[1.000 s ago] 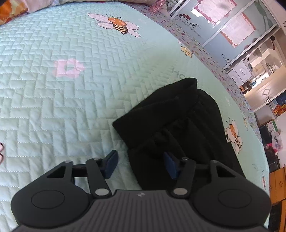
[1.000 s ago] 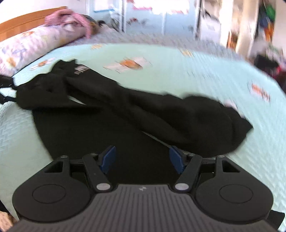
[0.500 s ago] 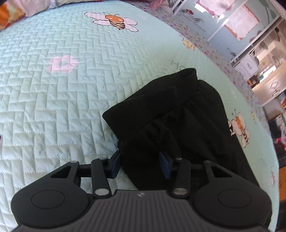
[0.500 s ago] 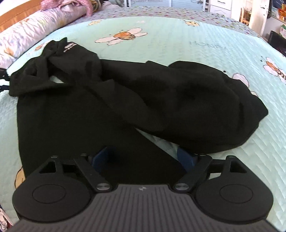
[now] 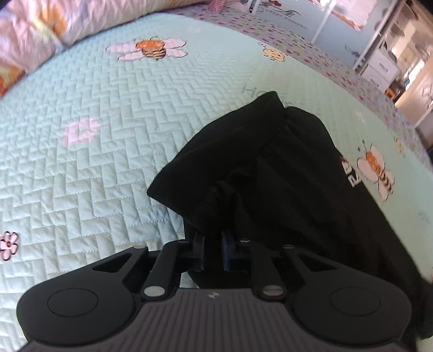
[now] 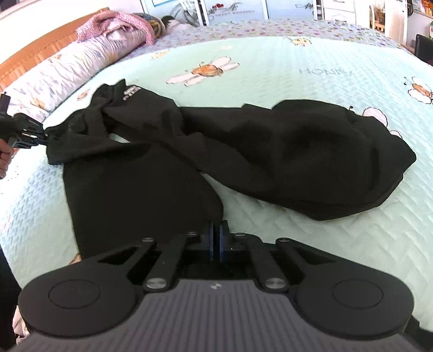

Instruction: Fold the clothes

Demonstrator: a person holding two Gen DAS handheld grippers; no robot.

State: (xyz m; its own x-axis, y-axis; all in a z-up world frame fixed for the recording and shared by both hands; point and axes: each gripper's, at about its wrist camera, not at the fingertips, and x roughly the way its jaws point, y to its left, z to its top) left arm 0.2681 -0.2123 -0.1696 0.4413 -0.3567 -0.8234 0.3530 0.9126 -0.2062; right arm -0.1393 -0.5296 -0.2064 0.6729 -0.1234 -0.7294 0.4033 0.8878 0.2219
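Note:
A black garment with white lettering lies crumpled on the mint quilted bedspread. My left gripper is shut on a bunched fold at its near edge, and the cloth rises from the pads. In the right wrist view the black garment spreads in two parts, one flat towards me and one heaped to the right. My right gripper is shut on the near corner of the flat part. The left gripper shows at the far left, pinching the garment's other end.
The bedspread bears bee and flower prints. Pillows and a pink cloth lie along the wooden headboard. A hand shows at the left edge. Furniture stands beyond the bed's far side.
Both grippers have gone from open to shut on the black garment. The left one moved in over the edge and the cloth now bunches up between its pads.

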